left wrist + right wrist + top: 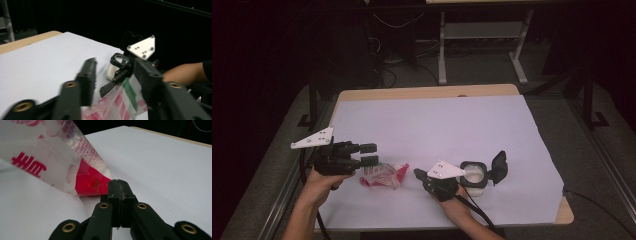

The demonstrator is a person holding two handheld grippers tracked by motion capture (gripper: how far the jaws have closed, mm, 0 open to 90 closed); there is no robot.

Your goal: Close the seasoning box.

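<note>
While I watch from above, I count one table [512, 130] under one white sheet, two grippers, one packet and one open jar [474, 175] at lower right. My left gripper [369, 154], lower left, stands half open around nothing, the red-and-clear packet [384, 176] just below it. My right gripper [118, 185] is closed beside the packet's red corner; a pinch I cannot confirm.

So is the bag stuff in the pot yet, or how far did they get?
Done: the container sits with its lid flipped open. In hand: the right gripper is shut, its tips at the bag's red corner; the left gripper is open around its other end. Left: probably pouring; I can't tell how full the container is.
</note>
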